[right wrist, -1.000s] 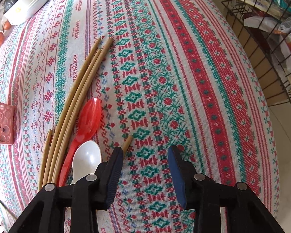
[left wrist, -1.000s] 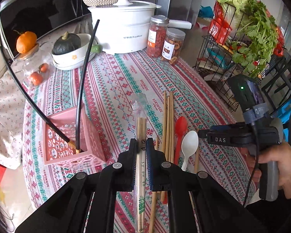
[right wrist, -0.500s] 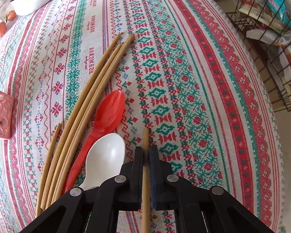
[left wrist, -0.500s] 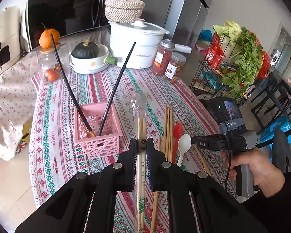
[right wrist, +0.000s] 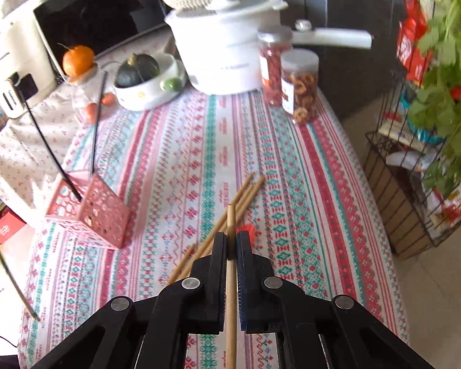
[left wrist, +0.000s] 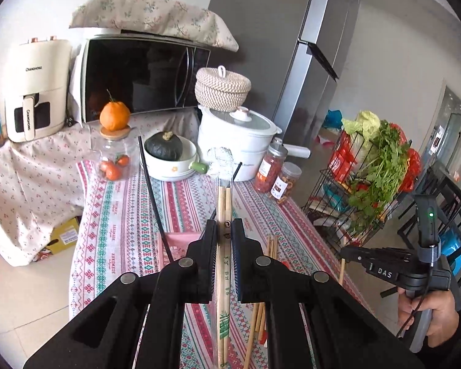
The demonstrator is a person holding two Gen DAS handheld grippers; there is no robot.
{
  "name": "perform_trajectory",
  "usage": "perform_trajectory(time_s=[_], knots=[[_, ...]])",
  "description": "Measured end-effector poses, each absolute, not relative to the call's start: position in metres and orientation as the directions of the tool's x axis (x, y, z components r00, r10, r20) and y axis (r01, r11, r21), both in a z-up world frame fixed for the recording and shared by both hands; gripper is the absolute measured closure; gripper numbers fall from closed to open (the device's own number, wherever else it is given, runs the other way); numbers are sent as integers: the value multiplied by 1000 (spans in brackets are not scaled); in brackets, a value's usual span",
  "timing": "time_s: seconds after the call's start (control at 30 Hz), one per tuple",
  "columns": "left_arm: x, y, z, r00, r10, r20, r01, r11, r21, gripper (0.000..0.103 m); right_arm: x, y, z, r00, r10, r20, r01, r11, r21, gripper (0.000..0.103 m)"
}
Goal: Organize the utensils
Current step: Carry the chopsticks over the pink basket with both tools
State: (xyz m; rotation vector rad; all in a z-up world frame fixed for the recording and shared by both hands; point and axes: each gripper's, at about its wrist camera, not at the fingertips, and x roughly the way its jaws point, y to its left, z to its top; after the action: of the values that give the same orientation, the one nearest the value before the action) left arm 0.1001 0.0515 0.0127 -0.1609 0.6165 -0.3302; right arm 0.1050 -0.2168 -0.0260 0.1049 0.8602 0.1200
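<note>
The left gripper (left wrist: pixel 224 240) clamps a plastic-wrapped pair of bamboo chopsticks (left wrist: pixel 223 203); the right gripper (right wrist: pixel 231 246), just closed, pinches a single wooden chopstick (right wrist: pixel 230 276). Both are lifted mid-transfer, likely bound for the pink basket (right wrist: pixel 100 215) beyond, already holding black chopsticks (right wrist: pixel 50 150).

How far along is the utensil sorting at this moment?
Done: two black chopsticks stand in the pink perforated basket. In hand: left gripper clamps wrapped bamboo chopsticks; right gripper clamps one bare wooden chopstick. Left: loose wooden chopsticks and a red spoon on the tablecloth.
</note>
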Motion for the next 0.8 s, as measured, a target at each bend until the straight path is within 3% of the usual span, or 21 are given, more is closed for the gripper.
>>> perform_trajectory(time_s=[0.43,0.8], knots=[[117,71,26,916,-233,-327,159,958,-239,93,105,-182,37,788,224,-574,-175,975,139,99],[155,66,-4,959,-121,-255,78,982,-172,93,114,-160,54,807,262,-529,-215,965,149,99]])
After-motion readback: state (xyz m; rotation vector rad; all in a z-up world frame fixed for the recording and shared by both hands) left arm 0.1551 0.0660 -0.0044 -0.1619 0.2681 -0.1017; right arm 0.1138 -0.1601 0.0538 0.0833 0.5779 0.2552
